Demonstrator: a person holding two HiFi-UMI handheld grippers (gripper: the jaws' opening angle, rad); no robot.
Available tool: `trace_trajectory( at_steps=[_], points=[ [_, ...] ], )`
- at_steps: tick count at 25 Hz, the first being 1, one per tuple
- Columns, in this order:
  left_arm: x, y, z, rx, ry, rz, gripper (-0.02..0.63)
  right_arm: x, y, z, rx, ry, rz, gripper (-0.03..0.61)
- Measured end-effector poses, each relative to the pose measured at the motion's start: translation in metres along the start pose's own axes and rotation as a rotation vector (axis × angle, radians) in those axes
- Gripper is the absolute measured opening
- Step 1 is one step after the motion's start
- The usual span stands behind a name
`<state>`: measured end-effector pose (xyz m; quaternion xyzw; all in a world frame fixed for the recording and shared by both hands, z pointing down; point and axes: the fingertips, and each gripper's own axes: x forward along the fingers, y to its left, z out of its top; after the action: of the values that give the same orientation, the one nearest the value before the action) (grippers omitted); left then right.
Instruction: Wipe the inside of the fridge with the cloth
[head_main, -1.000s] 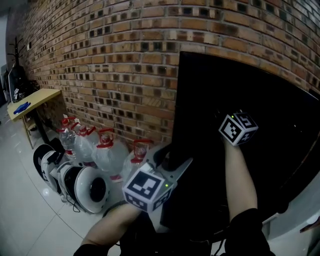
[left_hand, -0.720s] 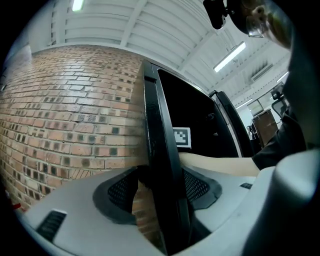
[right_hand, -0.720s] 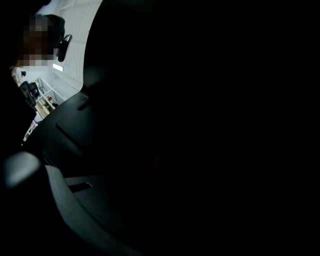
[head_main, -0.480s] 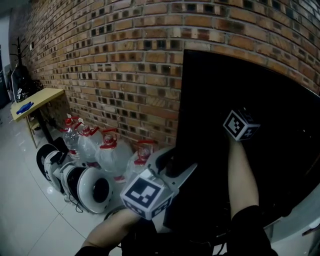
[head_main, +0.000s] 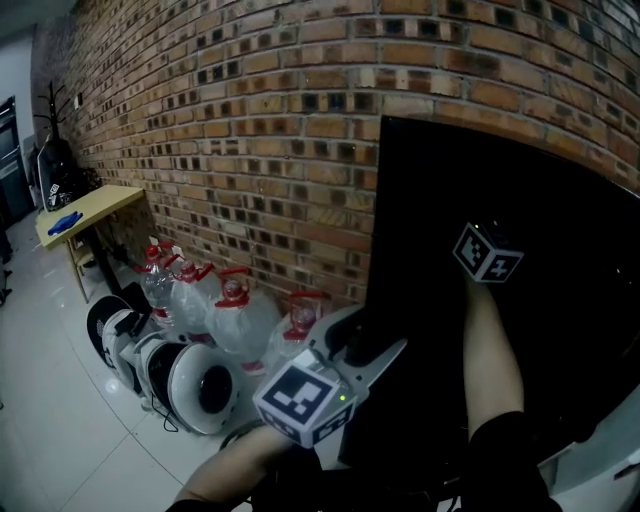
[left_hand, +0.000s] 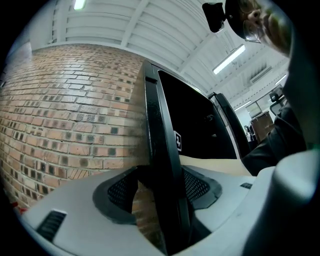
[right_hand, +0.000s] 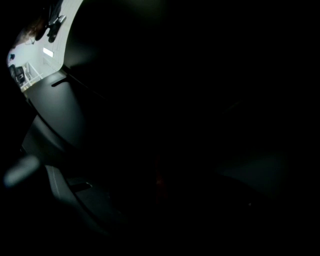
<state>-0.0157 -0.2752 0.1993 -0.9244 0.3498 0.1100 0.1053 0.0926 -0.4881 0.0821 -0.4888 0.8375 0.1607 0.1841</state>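
A tall black fridge (head_main: 520, 200) stands against the brick wall, its inside dark. My left gripper (head_main: 362, 342) straddles the black door edge (left_hand: 159, 130). In the left gripper view, one pad (left_hand: 122, 187) is on the wall side and the other on the inner side, both closed against that edge. My right forearm reaches into the dark interior. Only the marker cube (head_main: 487, 252) of my right gripper shows; its jaws are hidden. The right gripper view is almost wholly black, so I cannot make out the jaws or any cloth.
Several water jugs with red caps (head_main: 235, 310) stand along the brick wall (head_main: 250, 130) left of the fridge. White round machines (head_main: 190, 385) lie on the tiled floor before them. A yellow table (head_main: 85, 210) stands at the far left.
The head view has shifted, so fridge and jugs sit slightly further right and lower. My left gripper stays on the door edge, and my right arm stays inside the fridge.
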Motion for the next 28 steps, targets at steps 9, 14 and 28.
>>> trace_trajectory(
  at_steps=[9, 14, 28],
  points=[
    [-0.003, -0.002, 0.000, -0.009, 0.003, -0.013, 0.268, -0.023, -0.003, 0.014, 0.113, -0.016, 0.015, 0.071],
    [-0.006, -0.006, -0.005, 0.074, 0.024, 0.017, 0.268, -0.086, 0.025, 0.028, 0.185, -0.071, 0.081, 0.071],
    [-0.017, -0.004, -0.011, -0.089, -0.056, 0.037, 0.272, -0.173, 0.172, 0.039, 0.033, -0.063, 0.428, 0.071]
  ],
)
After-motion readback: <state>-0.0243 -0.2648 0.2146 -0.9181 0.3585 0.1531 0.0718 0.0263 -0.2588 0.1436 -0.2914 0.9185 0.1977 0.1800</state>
